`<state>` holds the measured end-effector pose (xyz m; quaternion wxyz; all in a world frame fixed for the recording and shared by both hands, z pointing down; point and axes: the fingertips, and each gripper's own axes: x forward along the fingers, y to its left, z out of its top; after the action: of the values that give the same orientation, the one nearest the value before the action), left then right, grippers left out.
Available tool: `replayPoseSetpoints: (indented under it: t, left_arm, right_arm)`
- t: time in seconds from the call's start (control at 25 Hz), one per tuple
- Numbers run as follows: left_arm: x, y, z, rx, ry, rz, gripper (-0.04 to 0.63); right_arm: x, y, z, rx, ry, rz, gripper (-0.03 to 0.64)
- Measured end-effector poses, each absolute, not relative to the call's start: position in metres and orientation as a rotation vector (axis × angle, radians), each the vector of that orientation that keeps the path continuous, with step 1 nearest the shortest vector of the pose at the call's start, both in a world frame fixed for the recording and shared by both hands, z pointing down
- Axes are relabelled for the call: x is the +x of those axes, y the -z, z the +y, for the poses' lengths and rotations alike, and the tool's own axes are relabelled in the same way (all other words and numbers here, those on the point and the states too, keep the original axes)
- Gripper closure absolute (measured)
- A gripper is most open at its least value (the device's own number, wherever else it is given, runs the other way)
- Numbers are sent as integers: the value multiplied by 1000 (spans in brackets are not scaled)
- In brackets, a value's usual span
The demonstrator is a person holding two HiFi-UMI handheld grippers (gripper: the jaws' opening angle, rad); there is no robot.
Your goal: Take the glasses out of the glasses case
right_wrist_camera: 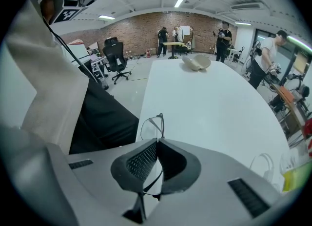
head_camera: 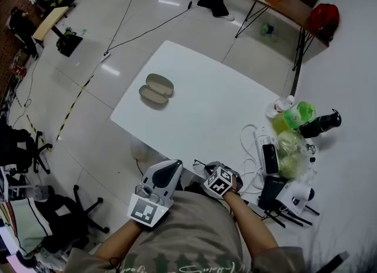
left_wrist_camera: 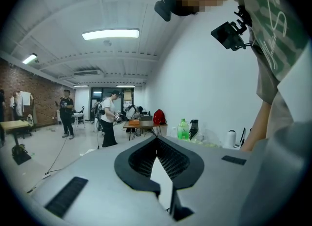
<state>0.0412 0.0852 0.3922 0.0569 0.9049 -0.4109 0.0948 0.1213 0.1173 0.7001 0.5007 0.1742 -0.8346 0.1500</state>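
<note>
The beige glasses case (head_camera: 156, 88) lies open and empty on the far left part of the white table (head_camera: 212, 112); in the right gripper view the case (right_wrist_camera: 197, 62) shows at the table's far end. At the near edge my right gripper (head_camera: 207, 169) is shut on thin dark-rimmed glasses (head_camera: 198, 164). One lens (right_wrist_camera: 151, 126) sticks out past the closed right gripper (right_wrist_camera: 157, 142), over the table edge. My left gripper (head_camera: 177, 163) hovers beside it, just off the near edge. The left gripper (left_wrist_camera: 157, 140) has its jaws shut with nothing between them.
The table's right end holds a green bottle (head_camera: 297, 112), a black bottle (head_camera: 321, 123), a white power strip (head_camera: 263, 145) with cable, a phone and bags. A wooden table (head_camera: 283, 2) and red bag (head_camera: 324, 17) stand behind. People stand at the back. Office chairs (head_camera: 23, 148) stand left.
</note>
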Motion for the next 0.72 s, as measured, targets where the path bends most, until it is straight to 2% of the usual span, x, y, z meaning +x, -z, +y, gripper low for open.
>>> replayPoseSetpoints:
  t: [0.72]
  left_arm:
    - [44,-396,88,2732,-287,-1245,586]
  right_arm:
    - [145,-706,127,454,-407,-2001,598]
